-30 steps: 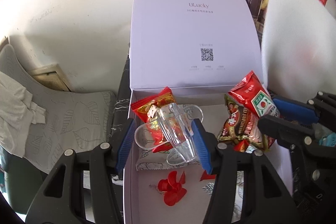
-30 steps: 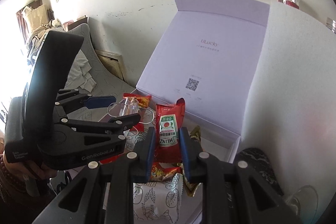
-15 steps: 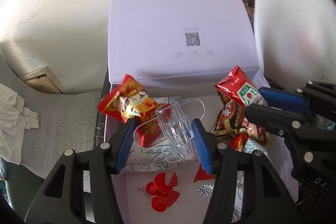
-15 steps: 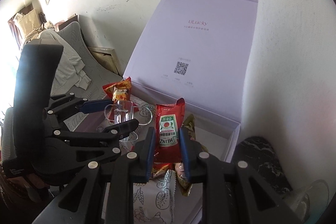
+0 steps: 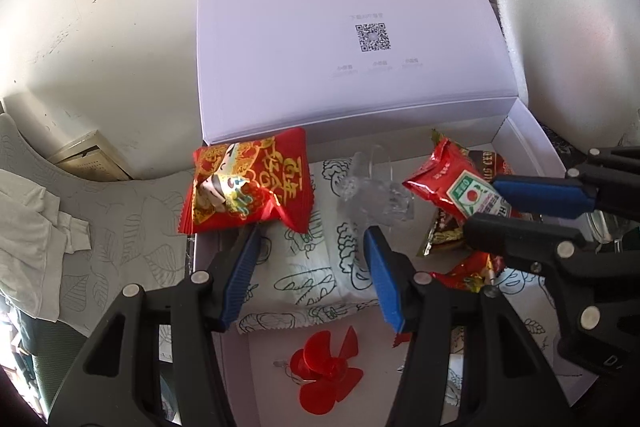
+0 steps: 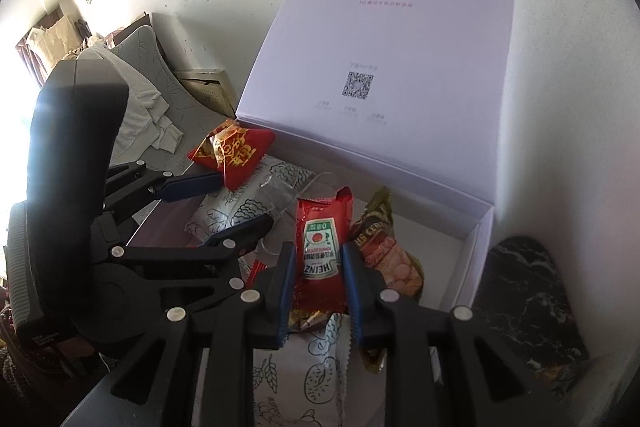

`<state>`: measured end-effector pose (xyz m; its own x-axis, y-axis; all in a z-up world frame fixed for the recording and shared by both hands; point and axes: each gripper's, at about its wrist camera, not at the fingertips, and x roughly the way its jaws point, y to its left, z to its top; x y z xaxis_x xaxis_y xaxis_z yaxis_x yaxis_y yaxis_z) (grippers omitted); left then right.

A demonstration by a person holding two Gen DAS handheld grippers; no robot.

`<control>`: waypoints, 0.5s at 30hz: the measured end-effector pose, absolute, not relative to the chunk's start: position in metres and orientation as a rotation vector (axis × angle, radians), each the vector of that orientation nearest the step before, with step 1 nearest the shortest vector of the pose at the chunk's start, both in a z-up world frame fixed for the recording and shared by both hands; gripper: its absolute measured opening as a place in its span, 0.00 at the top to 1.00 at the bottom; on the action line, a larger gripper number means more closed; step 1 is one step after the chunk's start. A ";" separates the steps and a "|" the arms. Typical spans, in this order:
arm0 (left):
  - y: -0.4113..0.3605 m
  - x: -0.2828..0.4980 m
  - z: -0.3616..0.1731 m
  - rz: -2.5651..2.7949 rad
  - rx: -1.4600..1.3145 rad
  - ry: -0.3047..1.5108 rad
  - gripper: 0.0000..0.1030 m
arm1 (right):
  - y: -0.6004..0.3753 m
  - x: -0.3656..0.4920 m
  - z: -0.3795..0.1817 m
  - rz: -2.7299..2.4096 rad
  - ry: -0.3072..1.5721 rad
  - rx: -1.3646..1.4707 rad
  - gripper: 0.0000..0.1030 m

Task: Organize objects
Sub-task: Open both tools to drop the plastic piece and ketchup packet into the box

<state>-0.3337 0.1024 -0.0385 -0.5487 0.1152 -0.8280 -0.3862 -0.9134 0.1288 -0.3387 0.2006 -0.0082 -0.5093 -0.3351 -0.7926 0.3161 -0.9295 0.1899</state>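
Right gripper (image 6: 318,263): jaws clenched on the Heinz ketchup sachet (image 6: 322,253), which stands upright between the blue pads, low over the open white box (image 6: 474,247). Beneath and beside it lies a brown-and-gold snack packet (image 6: 386,255), resting in the box.

Left gripper (image 5: 312,247): jaws part-way apart. A clear plastic cup (image 5: 374,193) lies on its side just beyond the pad tips, over a white wrapper with line drawings (image 5: 312,279). Whether the pads grip the cup cannot be told — it is transparent and its near edge is lost against the wrapper.

Further out: a red-and-gold snack bag (image 5: 248,183) overhangs the box's left wall, and a red plastic propeller (image 5: 328,375) lies on the box floor near the camera. The lid (image 5: 344,23) stands upright behind.

Risks, as judged:
- The two grippers work close together over one small box — a collision could knock the cup or sachet aside
- The red-and-gold bag, perched on the rim, may tip outside if nudged
- The sachet, dropped onto the heaped packets, may slide rather than settle
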 end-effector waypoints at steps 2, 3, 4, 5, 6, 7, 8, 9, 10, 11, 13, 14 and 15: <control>0.102 -0.334 -0.039 2.499 -1.304 0.430 0.49 | 0.201 -0.340 -0.010 -2.445 -0.037 1.299 0.77; 0.101 -0.334 -0.039 2.500 -1.304 0.429 0.49 | 0.200 -0.340 -0.011 -2.443 -0.041 1.301 0.77; 0.101 -0.334 -0.039 2.501 -1.304 0.427 0.49 | 0.200 -0.340 -0.012 -2.439 -0.046 1.303 0.76; 0.101 -0.334 -0.039 2.502 -1.303 0.426 0.49 | 0.199 -0.340 -0.012 -2.434 -0.049 1.306 0.76; 0.101 -0.334 -0.039 2.503 -1.303 0.425 0.49 | 0.199 -0.341 -0.013 -2.429 -0.054 1.308 0.76; 0.101 -0.334 -0.039 2.503 -1.299 0.422 0.49 | 0.198 -0.341 -0.014 -2.424 -0.057 1.310 0.76; 0.100 -0.333 -0.039 2.502 -1.297 0.420 0.49 | 0.198 -0.341 -0.014 -2.419 -0.060 1.313 0.75; 0.100 -0.333 -0.039 2.502 -1.296 0.417 0.49 | 0.197 -0.342 -0.015 -2.415 -0.064 1.314 0.75; 0.099 -0.333 -0.038 2.501 -1.293 0.411 0.49 | 0.197 -0.342 -0.014 -2.417 -0.062 1.313 0.74; 0.099 -0.332 -0.037 2.501 -1.287 0.403 0.49 | 0.196 -0.341 -0.014 -2.419 -0.059 1.311 0.74; 0.098 -0.332 -0.036 2.504 -1.280 0.402 0.49 | 0.196 -0.341 -0.015 -2.417 -0.064 1.313 0.73; 0.098 -0.331 -0.035 2.507 -1.275 0.404 0.49 | 0.197 -0.342 -0.015 -2.416 -0.071 1.315 0.73; 0.098 -0.331 -0.035 2.510 -1.272 0.403 0.48 | 0.199 -0.341 -0.015 -2.414 -0.073 1.317 0.72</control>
